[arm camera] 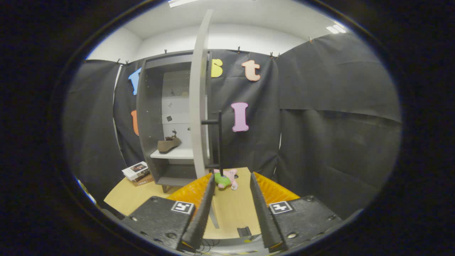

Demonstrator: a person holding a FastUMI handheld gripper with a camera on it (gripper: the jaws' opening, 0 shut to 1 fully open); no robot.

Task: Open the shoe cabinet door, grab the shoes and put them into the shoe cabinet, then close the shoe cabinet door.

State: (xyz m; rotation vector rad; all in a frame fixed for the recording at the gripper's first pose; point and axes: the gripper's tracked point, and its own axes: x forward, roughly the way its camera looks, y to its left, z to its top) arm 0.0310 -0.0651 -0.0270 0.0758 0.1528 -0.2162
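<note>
The tool (pixel 233 209) is open and empty, its two fingers apart above the wooden table (pixel 231 213). Just ahead of them stands the shoe cabinet door (pixel 198 106), swung open edge-on, its black bar handle (pixel 219 142) facing right. Beyond it, one brown shoe (pixel 169 144) sits on the white shelf (pixel 177 153) inside the shoe cabinet (pixel 151 117) at the table's far edge. The door looks stiff and light; the handle seems the best place to grip for closing.

Ceiling lights (pixel 336 29) above me light the booth evenly but dimly against the dark cloth. The fisheye bends the cabinet door (pixel 199 99) into a curve. Focus holds sharp; my hand-held gripper (pixel 233 209) has its fingers apart.
</note>
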